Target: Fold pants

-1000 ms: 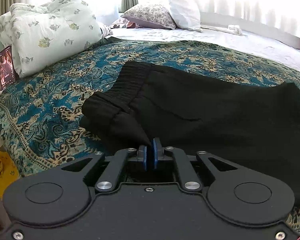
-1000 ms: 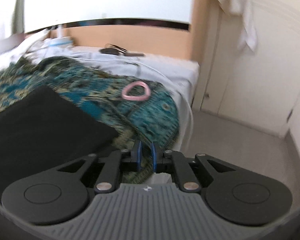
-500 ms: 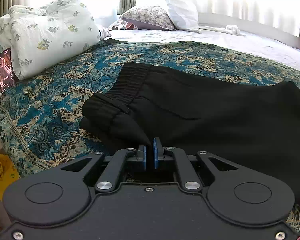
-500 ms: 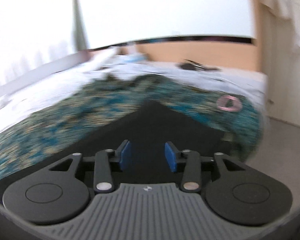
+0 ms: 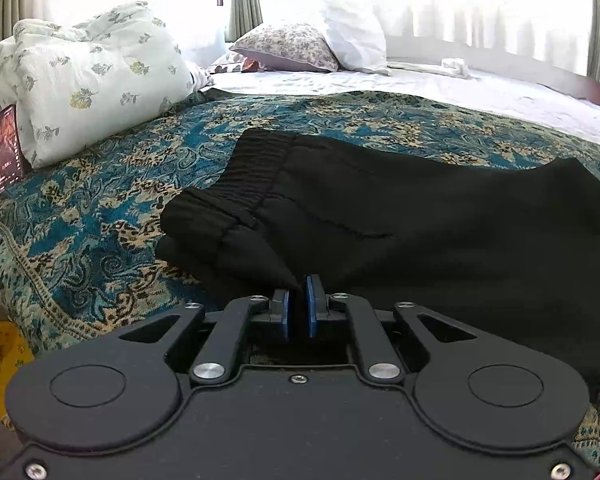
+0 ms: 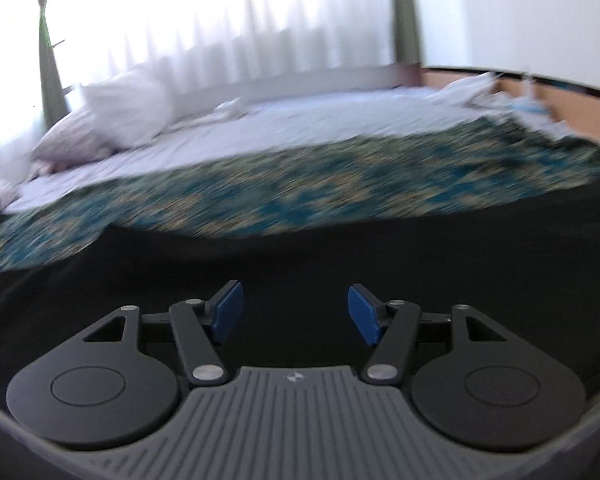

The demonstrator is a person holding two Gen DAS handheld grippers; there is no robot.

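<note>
While the left gripper (image 5: 298, 306) pinches the black pants (image 5: 420, 220) at lower centre of its frame, bring the open right gripper (image 6: 295, 312) low onto the cloth filling its lower half, then close squarely

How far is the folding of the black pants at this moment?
Done: the black pants lie on the patterned bedspread, apparently folded lengthwise, with the waistband doubled at the left. In hand: the left tongs are shut on a pinch of cloth near the waistband; the right tongs are open above the pants, gripping nothing. Left: the right side must take hold, then fold the length over.
</note>
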